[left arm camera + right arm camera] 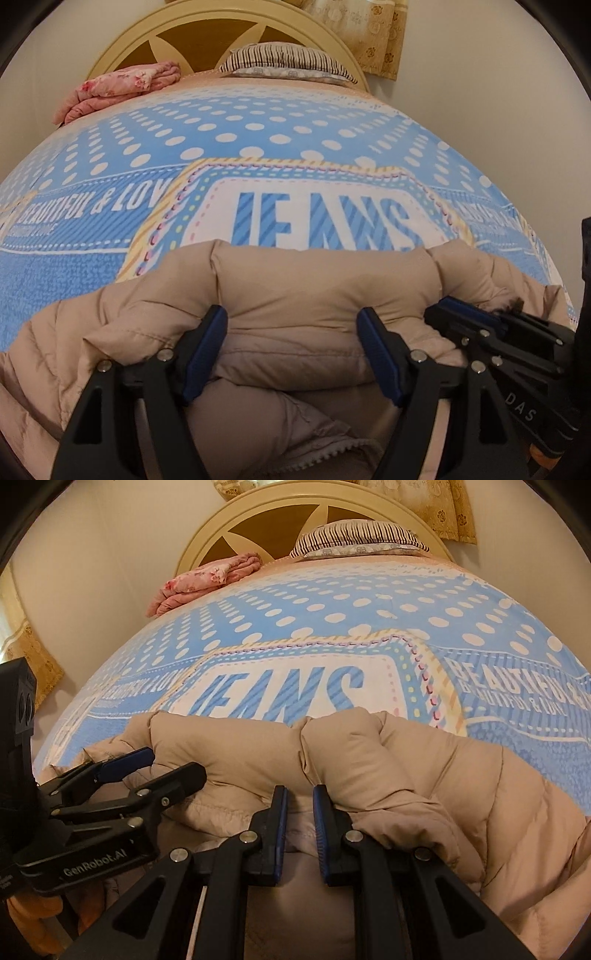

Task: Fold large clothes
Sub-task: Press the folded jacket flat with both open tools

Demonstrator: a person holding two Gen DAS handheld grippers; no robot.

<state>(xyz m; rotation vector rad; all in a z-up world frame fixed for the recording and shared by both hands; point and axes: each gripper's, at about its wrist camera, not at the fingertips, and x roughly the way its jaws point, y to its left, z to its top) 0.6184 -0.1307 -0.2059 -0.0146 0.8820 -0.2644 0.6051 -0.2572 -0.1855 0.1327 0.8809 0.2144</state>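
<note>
While beige jacket (295, 295) hides the bedspread's (258, 147) near edge, left jaws gape, right jaws narrow.

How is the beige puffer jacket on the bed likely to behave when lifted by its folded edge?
The puffer jacket is probably light for its bulk, given its puffy quilted sections. It looks floppy, sagging over itself. The smooth shell may slip, and the fold may spring back.

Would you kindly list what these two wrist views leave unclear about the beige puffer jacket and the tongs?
- Puffer jacket: its near part runs off the bottom edge in both views, behind the tong arms.
- Right tongs: almost closed; whether their pads pinch fabric cannot be told.
- Left tongs: wide apart around a padded fold; pad contact is unclear.
- Bed cover: print cut off by the jacket.
</note>
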